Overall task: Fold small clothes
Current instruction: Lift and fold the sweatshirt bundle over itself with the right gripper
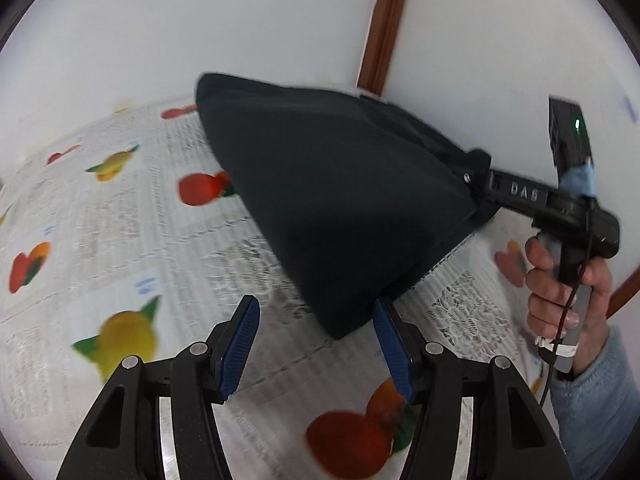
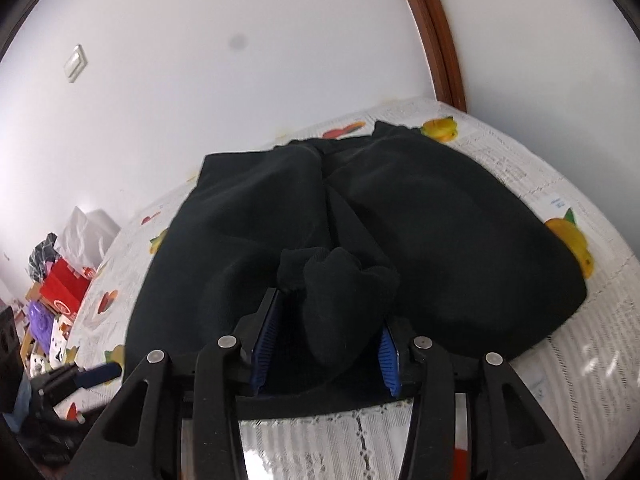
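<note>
A black garment is lifted off the fruit-print tablecloth and hangs as a taut sheet. My right gripper grips its upper right end; in the right wrist view, bunched black cloth sits between the blue pads of my right gripper and the garment spreads ahead. My left gripper is open, with its right blue pad next to the garment's lower corner and nothing between the pads. The left gripper also shows in the right wrist view.
A white wall with a brown wooden trim strip stands behind the table. A person's hand holds the right gripper's handle. Cluttered boxes and bags lie beyond the table's left edge.
</note>
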